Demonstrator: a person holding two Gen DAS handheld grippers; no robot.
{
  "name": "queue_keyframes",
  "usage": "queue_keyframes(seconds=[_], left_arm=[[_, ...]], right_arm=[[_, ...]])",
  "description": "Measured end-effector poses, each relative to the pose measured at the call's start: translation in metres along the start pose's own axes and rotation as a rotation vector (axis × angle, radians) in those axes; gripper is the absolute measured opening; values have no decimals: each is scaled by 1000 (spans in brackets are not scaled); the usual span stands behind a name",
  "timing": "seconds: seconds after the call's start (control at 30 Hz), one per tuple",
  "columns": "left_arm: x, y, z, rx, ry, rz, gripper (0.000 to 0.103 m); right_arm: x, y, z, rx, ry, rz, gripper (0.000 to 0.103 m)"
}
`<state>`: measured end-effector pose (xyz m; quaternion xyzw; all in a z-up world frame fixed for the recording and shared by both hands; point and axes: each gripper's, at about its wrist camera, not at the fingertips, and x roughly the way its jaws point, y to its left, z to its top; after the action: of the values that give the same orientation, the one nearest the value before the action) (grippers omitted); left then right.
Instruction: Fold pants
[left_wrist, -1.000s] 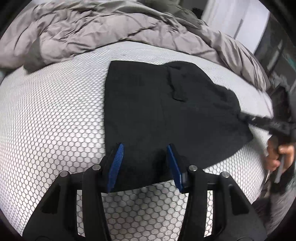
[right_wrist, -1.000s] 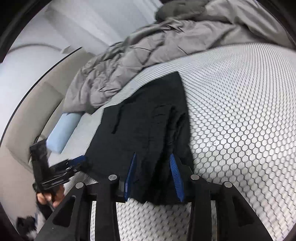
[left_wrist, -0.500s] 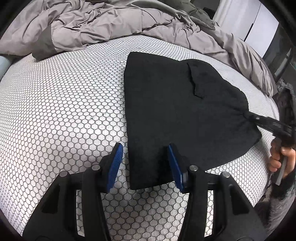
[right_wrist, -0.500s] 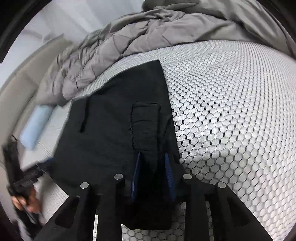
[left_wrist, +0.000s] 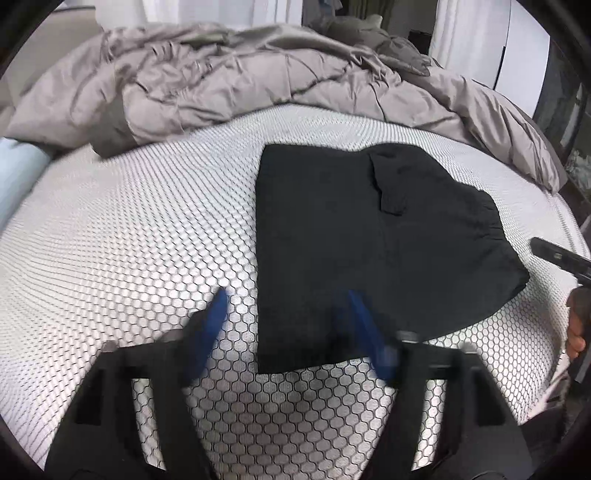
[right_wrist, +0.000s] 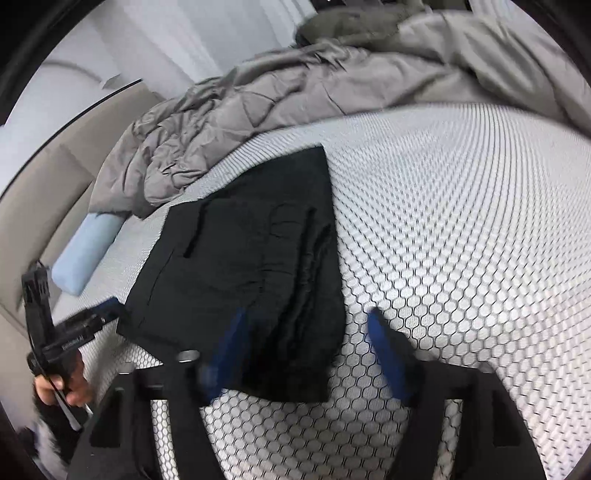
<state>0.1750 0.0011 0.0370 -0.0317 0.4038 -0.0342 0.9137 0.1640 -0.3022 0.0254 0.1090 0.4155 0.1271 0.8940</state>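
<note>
Black pants (left_wrist: 369, 240) lie folded flat on the white honeycomb-patterned mattress (left_wrist: 129, 240); they also show in the right wrist view (right_wrist: 251, 266). My left gripper (left_wrist: 286, 317) is open and empty, raised over the near left corner of the pants. My right gripper (right_wrist: 306, 339) is open and empty, just above the near right edge of the pants. The left gripper also shows from outside at the left of the right wrist view (right_wrist: 107, 306). The right gripper's tip shows at the right edge of the left wrist view (left_wrist: 554, 254).
A rumpled grey duvet (left_wrist: 240, 81) lies along the far side of the bed. A light blue pillow (right_wrist: 85, 254) rests by the beige headboard (right_wrist: 44, 192). The mattress edge (left_wrist: 569, 229) runs close on the right.
My right gripper opened and let go of the pants' edge, then pulled back. My left gripper rose and backed away from the pants. The pants lie flat.
</note>
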Motion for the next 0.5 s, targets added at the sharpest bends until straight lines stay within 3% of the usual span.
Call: queue_keyframes(seconds=[0.1, 0.13, 0.17, 0.33, 0.5], left_arm=[[-19, -10, -2, 13, -81, -3, 91], [-23, -13, -3, 16, -96, 6, 101], [-27, -15, -5, 15, -115, 19, 102], [-51, -24, -17, 11, -180, 13, 102], [-72, -25, -40, 3, -245, 33, 102]], right_arm=[[-27, 15, -11, -69, -85, -12, 100], [-34, 21, -16, -79, -115, -10, 103], [-40, 24, -20, -86, -134, -7, 103], [-55, 42, -37, -124, -262, 2, 103], [-58, 55, -49, -151, -290, -9, 103]])
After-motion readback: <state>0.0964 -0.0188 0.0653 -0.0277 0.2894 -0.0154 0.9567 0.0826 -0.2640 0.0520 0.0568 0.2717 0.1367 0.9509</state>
